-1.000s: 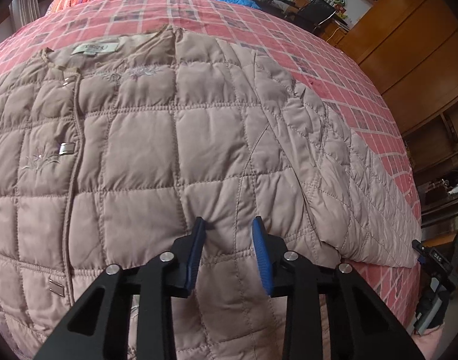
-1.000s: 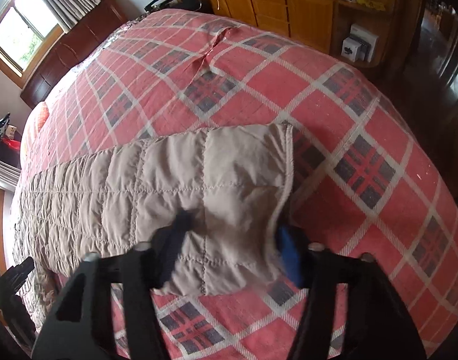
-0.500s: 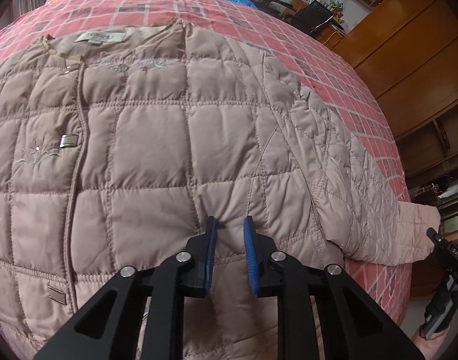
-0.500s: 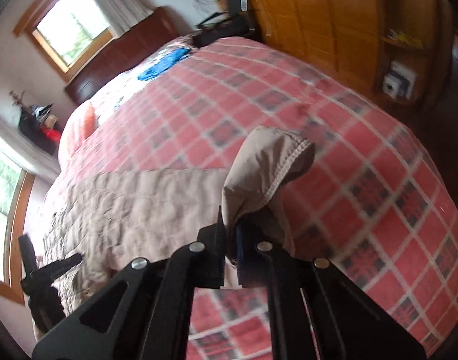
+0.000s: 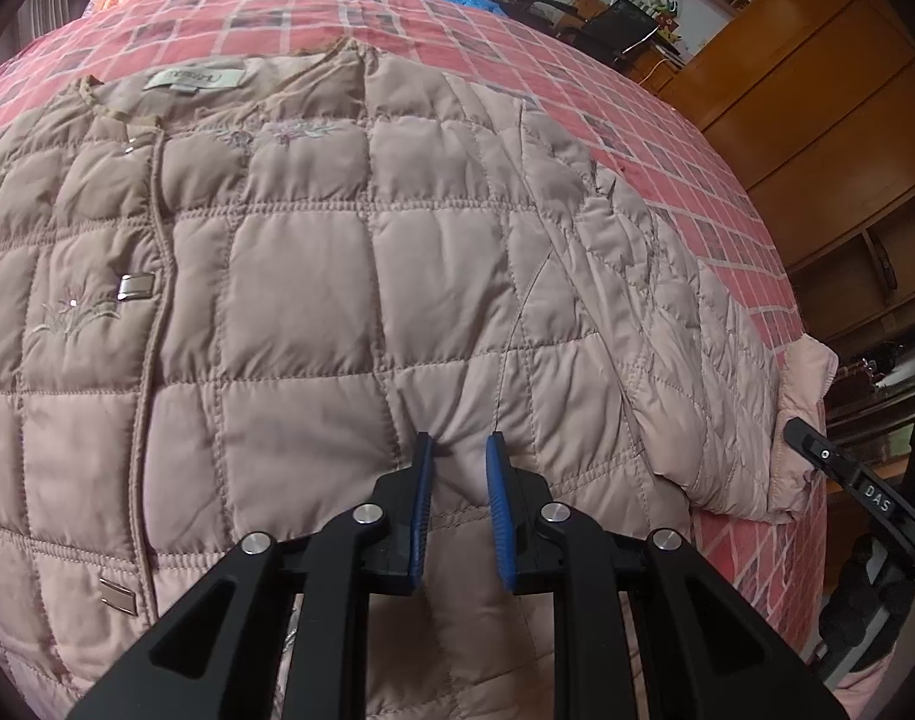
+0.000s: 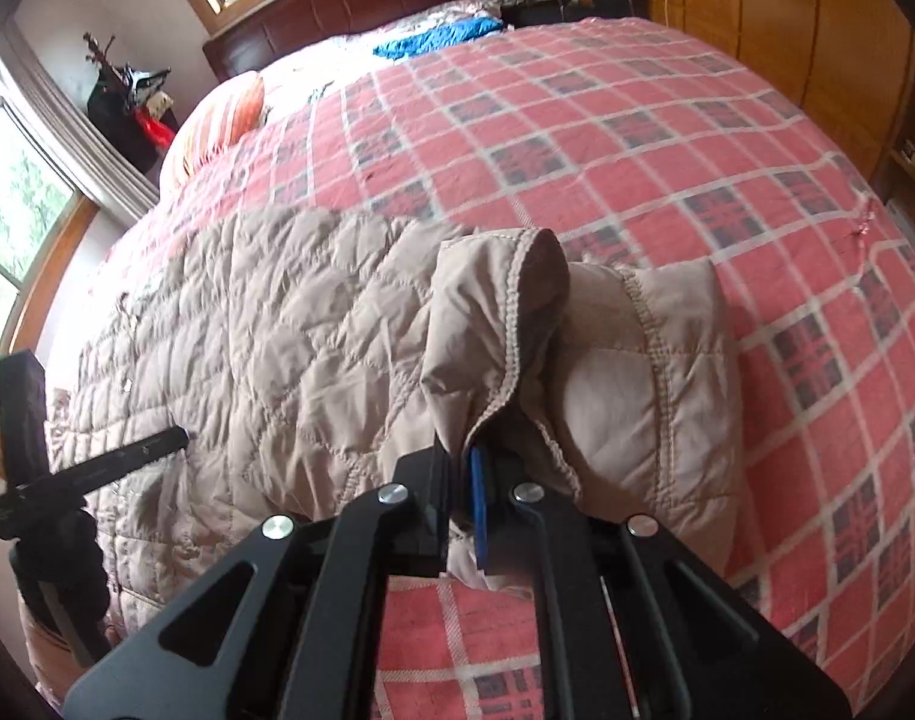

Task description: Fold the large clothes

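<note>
Quilted jacket (image 5: 313, 276) on plaid bedspread (image 6: 667, 138), blue cloth (image 6: 433, 39) beyond

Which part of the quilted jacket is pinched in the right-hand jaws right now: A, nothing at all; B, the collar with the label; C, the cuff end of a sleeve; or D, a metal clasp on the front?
C: the right gripper has its jaws shut on the stitched sleeve cuff, lifted off the plaid bedspread.
</note>
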A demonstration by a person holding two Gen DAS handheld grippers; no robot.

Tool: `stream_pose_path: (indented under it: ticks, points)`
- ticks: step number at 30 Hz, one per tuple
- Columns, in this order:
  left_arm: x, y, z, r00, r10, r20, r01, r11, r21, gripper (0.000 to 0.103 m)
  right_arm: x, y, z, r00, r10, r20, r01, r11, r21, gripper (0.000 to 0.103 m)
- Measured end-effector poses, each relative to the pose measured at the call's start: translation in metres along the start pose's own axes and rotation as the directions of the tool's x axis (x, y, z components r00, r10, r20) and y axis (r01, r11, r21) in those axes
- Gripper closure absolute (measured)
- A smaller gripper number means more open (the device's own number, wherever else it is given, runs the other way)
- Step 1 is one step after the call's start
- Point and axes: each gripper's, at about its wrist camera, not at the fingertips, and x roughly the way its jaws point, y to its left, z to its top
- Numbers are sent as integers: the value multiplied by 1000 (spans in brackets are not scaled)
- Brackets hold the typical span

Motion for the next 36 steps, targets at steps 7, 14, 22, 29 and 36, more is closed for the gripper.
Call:
stream_pose_path:
  ticks: [7, 14, 22, 29, 36]
  points:
    - [0, -1, 1, 1000, 6, -8, -6, 1000, 3, 84, -7, 15, -20, 988, 149, -38, -151, 987, -51, 64]
    - [-14, -26, -4, 1000, -15, 7, 14, 1000, 6, 84, -78, -6, -35, 955, 262, 135, -258, 965, -53, 60]
    - [12, -130, -27, 974, -198, -108, 211, 970, 118, 71, -63, -100, -46, 981, -121, 151, 64, 941, 333, 61]
    - [59, -173, -26, 971, -190, -146, 207, 972, 113, 62, -39, -117, -60, 986, -89, 139, 31, 928, 371, 61]
    - [58, -173, -33, 973, -213, -91, 222, 969, 105, 98, -33, -117, -50, 985, -46, 169, -16, 937, 348, 61]
